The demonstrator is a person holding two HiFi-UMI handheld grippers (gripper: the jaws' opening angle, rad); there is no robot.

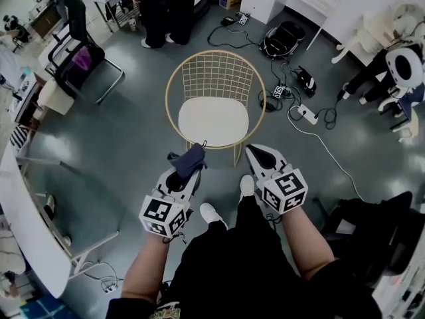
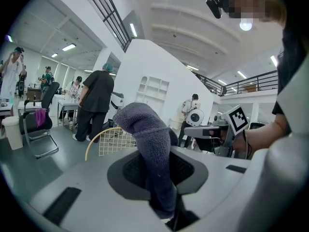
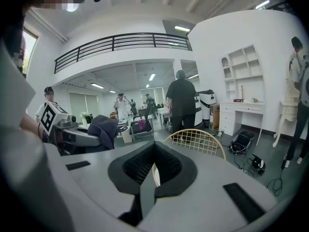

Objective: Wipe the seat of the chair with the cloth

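one grey-blue knit cloth [image 2: 146,146], pinched by the left gripper [image 1: 188,173], stands lengthwise along its jaws. right gripper [image 1: 260,157] pressed together, empty.

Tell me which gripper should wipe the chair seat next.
Left. The left gripper is shut on the cloth and sits near the front edge of the seat. The right gripper is shut with nothing between its jaws.
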